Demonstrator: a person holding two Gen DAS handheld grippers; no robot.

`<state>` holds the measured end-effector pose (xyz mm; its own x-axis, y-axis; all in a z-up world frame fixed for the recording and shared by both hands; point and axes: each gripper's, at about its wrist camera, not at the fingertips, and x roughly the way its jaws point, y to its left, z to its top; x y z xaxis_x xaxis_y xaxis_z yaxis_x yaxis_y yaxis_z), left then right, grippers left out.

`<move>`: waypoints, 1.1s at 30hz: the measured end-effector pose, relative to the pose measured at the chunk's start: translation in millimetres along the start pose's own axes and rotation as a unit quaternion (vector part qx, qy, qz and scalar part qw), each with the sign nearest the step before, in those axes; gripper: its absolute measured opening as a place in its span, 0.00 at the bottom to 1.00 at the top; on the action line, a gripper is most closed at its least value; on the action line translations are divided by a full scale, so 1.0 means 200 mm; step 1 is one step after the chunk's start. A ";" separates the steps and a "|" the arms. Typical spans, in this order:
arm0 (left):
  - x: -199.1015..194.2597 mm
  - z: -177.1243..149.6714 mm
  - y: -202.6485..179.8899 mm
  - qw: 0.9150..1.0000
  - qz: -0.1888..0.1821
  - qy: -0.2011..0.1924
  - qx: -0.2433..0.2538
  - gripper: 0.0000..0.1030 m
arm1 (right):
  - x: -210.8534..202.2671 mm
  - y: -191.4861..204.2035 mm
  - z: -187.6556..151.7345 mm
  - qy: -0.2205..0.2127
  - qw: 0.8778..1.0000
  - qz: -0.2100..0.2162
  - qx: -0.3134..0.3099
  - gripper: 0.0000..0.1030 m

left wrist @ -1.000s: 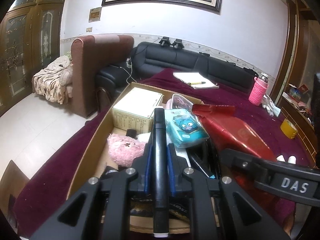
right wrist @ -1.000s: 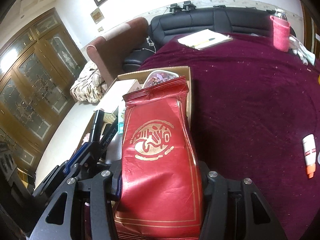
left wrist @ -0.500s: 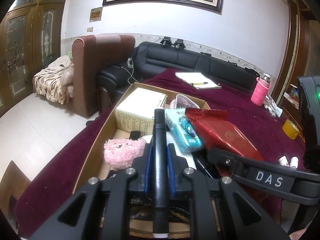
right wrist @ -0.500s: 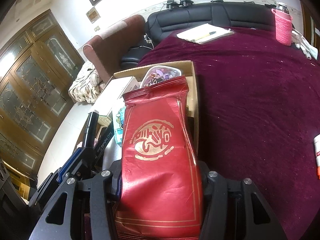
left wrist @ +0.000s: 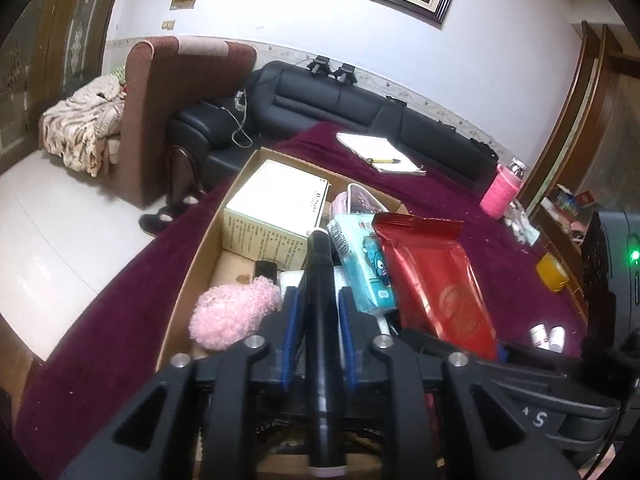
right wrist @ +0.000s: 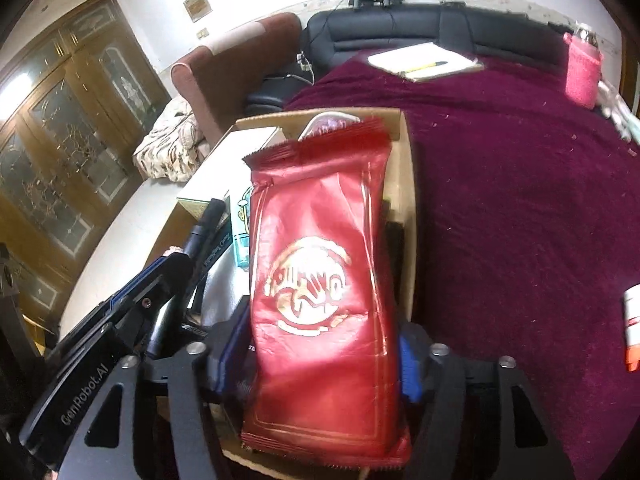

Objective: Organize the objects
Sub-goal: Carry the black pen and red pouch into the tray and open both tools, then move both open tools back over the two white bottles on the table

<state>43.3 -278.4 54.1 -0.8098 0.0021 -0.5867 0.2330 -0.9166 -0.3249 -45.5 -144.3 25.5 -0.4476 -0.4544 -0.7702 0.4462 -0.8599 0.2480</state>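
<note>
An open cardboard box (left wrist: 192, 280) stands on the maroon tablecloth and holds several items. My left gripper (left wrist: 318, 300) hovers over the box; its jaws are opening, and a black tube (left wrist: 319, 264) lies between the blue pads with a thin gap on each side. My right gripper (right wrist: 322, 332) is over the box's right side (right wrist: 406, 200), jaws opening. A red foil bag (right wrist: 320, 240) lies lengthwise between them, blurred, and the pads stand just off its edges. The left wrist view shows the red bag (left wrist: 436, 280) leaning on the box's right part.
Inside the box are a cream carton (left wrist: 276, 212), a pink fluffy toy (left wrist: 232, 316) and a teal pack (left wrist: 364, 264). On the cloth lie a notebook with a pen (left wrist: 376, 152), a pink-sleeved bottle (left wrist: 500, 192), a yellow tape roll (left wrist: 552, 272) and small white bottles (left wrist: 548, 336).
Both pairs of jaws have parted: the left pads came off the black tube, the right pads off the red bag. The left gripper drew back a little and rolled.
</note>
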 end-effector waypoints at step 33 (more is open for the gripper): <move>-0.11 -0.13 -0.69 0.992 -0.058 0.009 0.114 0.41 | -0.69 -0.86 -0.17 -0.124 0.974 -0.022 0.186 0.75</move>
<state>43.2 -141.8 92.7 -0.8134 0.1175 -0.5697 0.0104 -0.9763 -0.2161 -34.4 73.3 69.8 -0.6536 -0.4169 -0.6316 0.1299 -0.8840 0.4491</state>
